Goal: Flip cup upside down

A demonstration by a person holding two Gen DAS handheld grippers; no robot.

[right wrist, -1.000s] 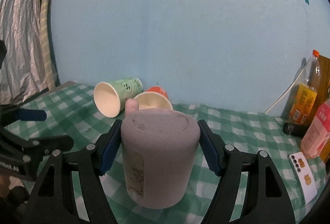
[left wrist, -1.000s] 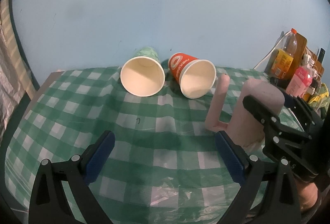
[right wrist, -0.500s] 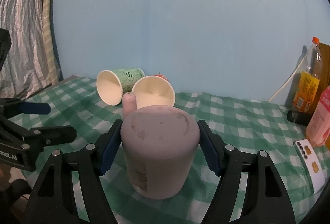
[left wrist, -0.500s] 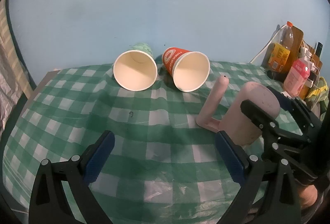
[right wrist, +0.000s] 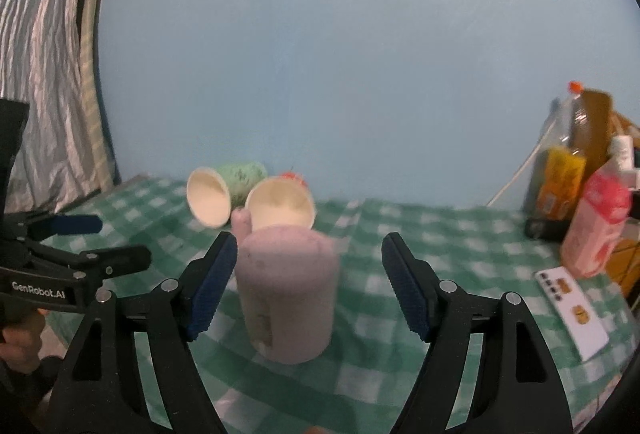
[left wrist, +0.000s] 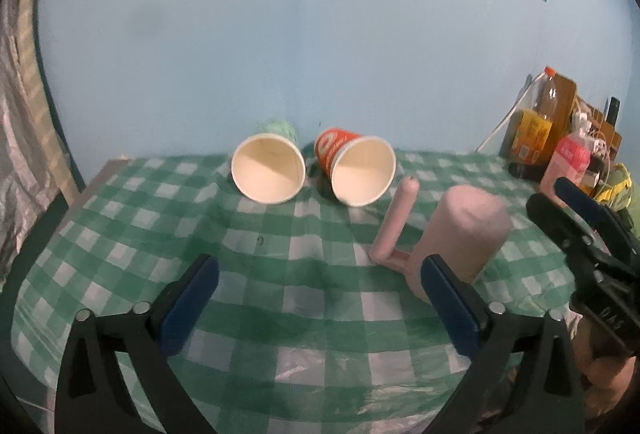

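A pink mug (right wrist: 286, 290) stands upside down on the green checked tablecloth (left wrist: 304, 298), its handle on the far left side. It also shows in the left wrist view (left wrist: 460, 234), handle (left wrist: 394, 222) to its left. My right gripper (right wrist: 308, 290) is open, its jaws apart from the mug on both sides, pulled back toward me. It appears at the right edge of the left wrist view (left wrist: 580, 230). My left gripper (left wrist: 316, 310) is open and empty over the cloth, left of the mug.
A green paper cup (left wrist: 268, 170) and a red paper cup (left wrist: 358, 168) lie on their sides at the back, mouths toward me. Bottles and cartons (right wrist: 576, 178) crowd the right edge. A white card (right wrist: 574, 314) lies at right. A blue wall (left wrist: 320, 34) stands behind.
My right gripper has opened and let go of the pink mug, then drawn back a little. The mug stays upside down on the cloth. My left gripper has barely shifted.
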